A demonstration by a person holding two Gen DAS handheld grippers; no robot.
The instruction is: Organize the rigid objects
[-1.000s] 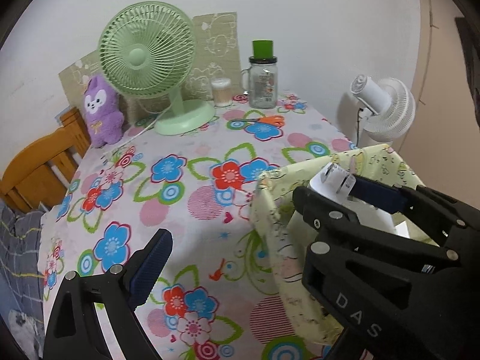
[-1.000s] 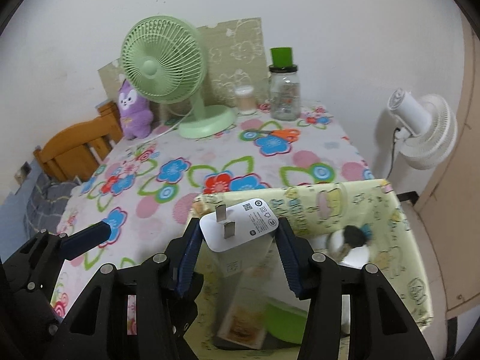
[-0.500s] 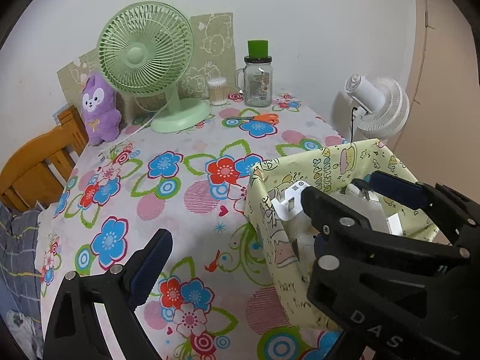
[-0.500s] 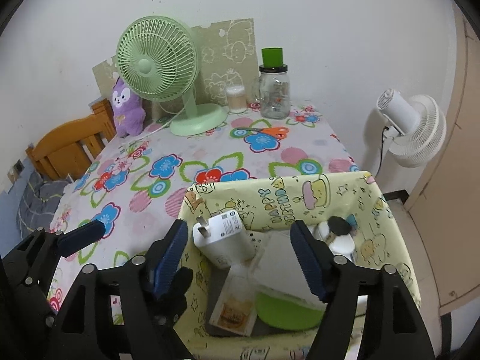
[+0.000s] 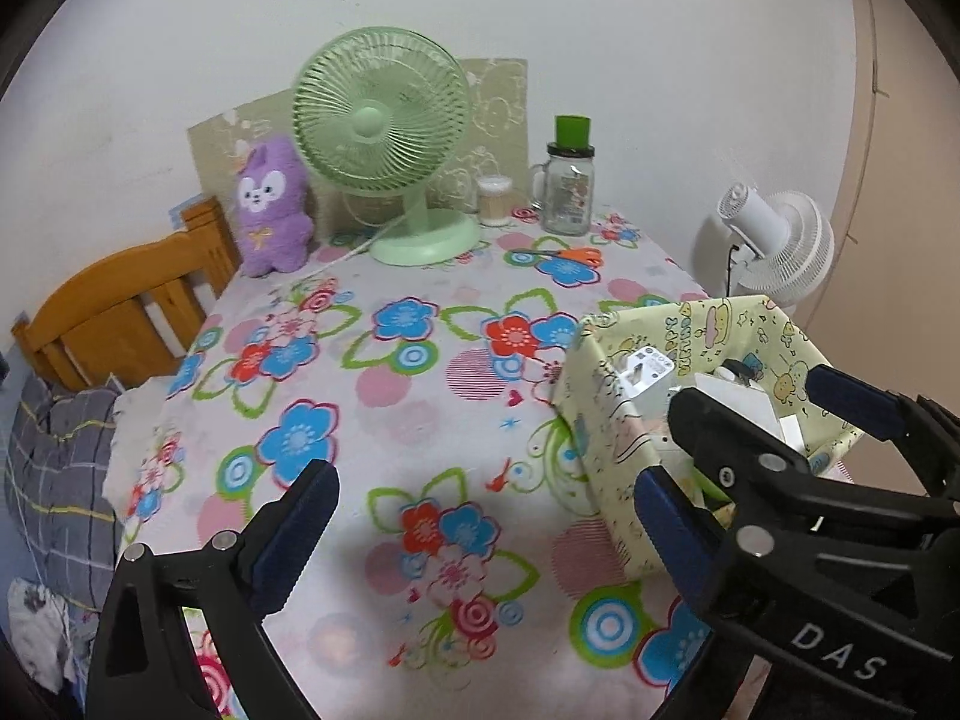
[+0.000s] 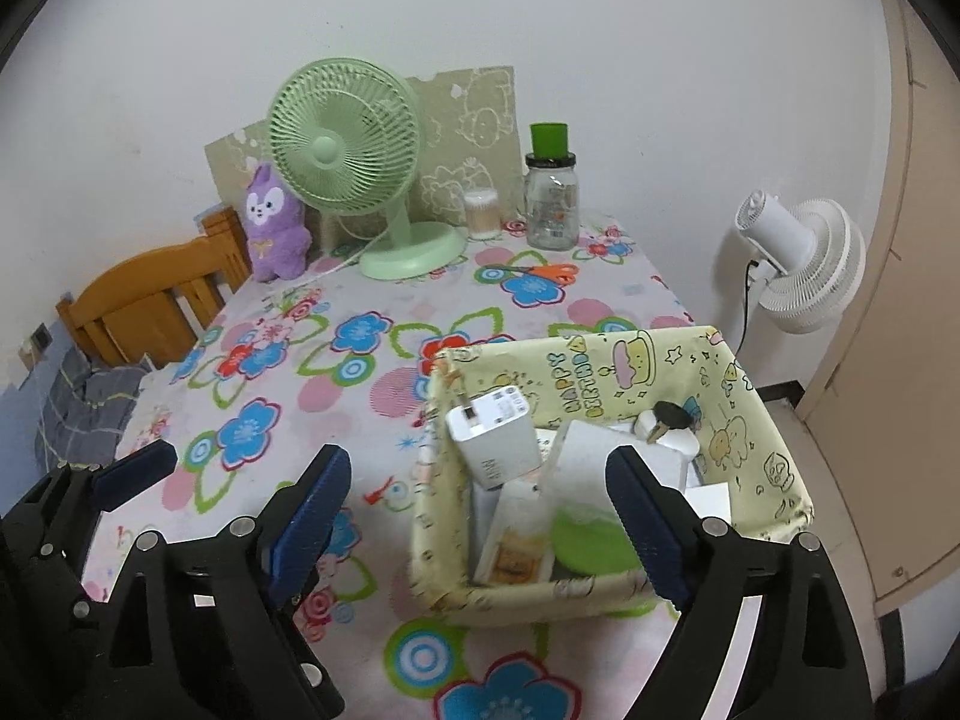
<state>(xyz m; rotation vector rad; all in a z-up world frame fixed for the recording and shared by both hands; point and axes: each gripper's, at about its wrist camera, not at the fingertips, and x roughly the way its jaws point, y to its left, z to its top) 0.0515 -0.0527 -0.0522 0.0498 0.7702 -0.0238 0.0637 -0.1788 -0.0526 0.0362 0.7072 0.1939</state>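
Your right gripper (image 6: 480, 516), jaws just spread wide and empty, hangs over the basket (image 6: 774, 456) where the white charger (image 6: 498, 438) lies, while the scissors (image 6: 531, 271) wait far across the table.

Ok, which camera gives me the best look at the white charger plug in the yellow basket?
The right wrist view: the white charger plug shows whole, leaning against the yellow basket's left wall, prongs up. The left wrist view shows only its top over the basket rim, partly behind the right gripper.
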